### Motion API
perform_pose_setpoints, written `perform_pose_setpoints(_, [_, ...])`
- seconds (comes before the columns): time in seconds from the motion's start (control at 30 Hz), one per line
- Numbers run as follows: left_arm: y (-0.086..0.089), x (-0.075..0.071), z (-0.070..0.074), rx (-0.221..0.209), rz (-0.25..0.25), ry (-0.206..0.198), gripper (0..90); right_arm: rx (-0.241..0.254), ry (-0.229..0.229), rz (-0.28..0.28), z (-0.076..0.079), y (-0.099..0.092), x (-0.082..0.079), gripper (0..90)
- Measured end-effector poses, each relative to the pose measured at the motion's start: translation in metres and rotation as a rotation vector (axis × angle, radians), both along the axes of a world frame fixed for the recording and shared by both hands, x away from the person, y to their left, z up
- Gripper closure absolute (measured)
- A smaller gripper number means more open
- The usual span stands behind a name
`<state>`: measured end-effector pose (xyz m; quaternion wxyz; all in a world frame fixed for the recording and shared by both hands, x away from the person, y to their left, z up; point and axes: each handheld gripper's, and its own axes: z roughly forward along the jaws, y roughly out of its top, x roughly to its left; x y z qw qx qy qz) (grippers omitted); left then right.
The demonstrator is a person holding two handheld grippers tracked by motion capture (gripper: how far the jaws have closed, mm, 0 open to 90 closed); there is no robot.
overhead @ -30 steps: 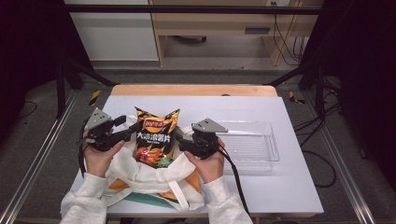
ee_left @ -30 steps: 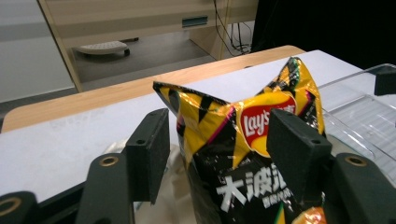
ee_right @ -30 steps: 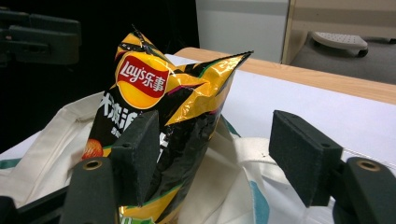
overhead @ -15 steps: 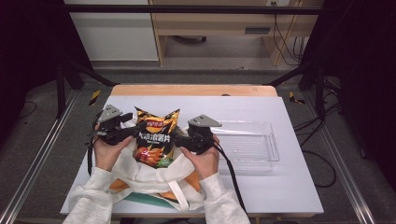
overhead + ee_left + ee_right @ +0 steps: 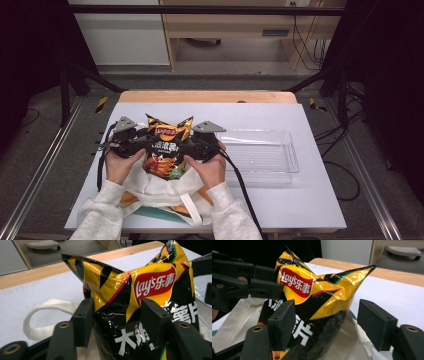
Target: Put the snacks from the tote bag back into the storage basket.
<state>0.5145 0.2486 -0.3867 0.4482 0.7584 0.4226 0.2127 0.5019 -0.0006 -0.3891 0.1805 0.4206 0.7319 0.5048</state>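
Note:
A yellow and black Lay's chip bag (image 5: 167,150) stands upright in the mouth of a white cloth tote bag (image 5: 160,192) at the table's front. My left gripper (image 5: 139,143) reaches in from the bag's left. In the left gripper view its jaws (image 5: 116,315) have just been closing and both pads press the chip bag (image 5: 120,290) between them. My right gripper (image 5: 194,146) comes in from the right. Its jaws (image 5: 327,320) straddle the chip bag (image 5: 312,297): the left pad touches it and the right pad stands apart from it.
A clear plastic tray (image 5: 287,167) lies on the white table top to the right of the hands. The tote's handle (image 5: 40,315) loops on the table to the left. The table's wooden far edge (image 5: 205,96) lies beyond the bag.
Both hands have drawn inward to the chip bag. The left gripper moved right and a little down, and its jaws now sit on the bag's side.

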Motion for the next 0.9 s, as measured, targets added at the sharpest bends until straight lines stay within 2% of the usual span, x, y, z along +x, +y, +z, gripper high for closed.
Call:
perform_pose_setpoints(0.1, [0.0,0.0,-0.002,0.005,-0.001,0.009,51.0,0.007,0.01,0.0,-0.001,0.002,0.003,30.7])
perform_pose_setpoints(0.13, [0.0,-0.001,-0.002,0.008,0.003,0.01,55.3,-0.004,0.015,-0.005,-0.003,0.005,0.007,30.5])
perform_pose_setpoints(0.27, [0.004,-0.001,-0.001,-0.001,0.008,0.023,59.0,-0.004,0.031,-0.015,-0.006,0.009,0.013,31.3])
perform_pose_setpoints(0.33, [0.005,-0.001,-0.002,-0.004,0.012,0.026,61.7,0.008,0.045,-0.012,-0.008,0.011,0.016,32.9])
perform_pose_setpoints(0.37, [0.007,-0.002,-0.002,-0.008,0.018,0.03,63.3,0.018,0.046,-0.006,-0.009,0.013,0.018,39.2])
perform_pose_setpoints(0.43, [0.008,-0.002,-0.002,-0.009,0.017,0.031,63.4,0.015,0.04,-0.005,-0.009,0.014,0.018,41.1])
perform_pose_setpoints(0.47, [0.008,-0.002,-0.002,-0.01,0.019,0.034,63.4,0.019,0.039,-0.007,-0.009,0.015,0.018,48.4])
perform_pose_setpoints(0.53, [0.011,-0.002,-0.002,-0.016,0.018,0.038,63.2,0.021,0.039,-0.008,-0.008,0.016,0.018,51.3])
perform_pose_setpoints(0.57, [0.013,-0.003,-0.002,-0.024,0.019,0.04,63.0,0.024,0.038,-0.011,-0.006,0.015,0.018,58.9])
perform_pose_setpoints(0.6, [0.013,-0.003,-0.002,-0.024,0.019,0.04,62.8,0.024,0.038,-0.011,-0.006,0.015,0.018,58.9])
perform_pose_setpoints(0.7, [0.016,-0.005,0.0,-0.034,0.018,0.04,60.7,0.017,0.042,-0.018,-0.004,0.015,0.016,71.6])
perform_pose_setpoints(0.8, [0.019,-0.007,0.004,-0.056,0.021,0.021,54.8,0.009,0.046,-0.005,-0.004,0.015,0.014,77.9])
perform_pose_setpoints(0.9, [0.023,-0.01,0.01,-0.08,0.033,-0.014,46.6,0.004,0.027,0.012,-0.002,0.017,0.01,80.5])
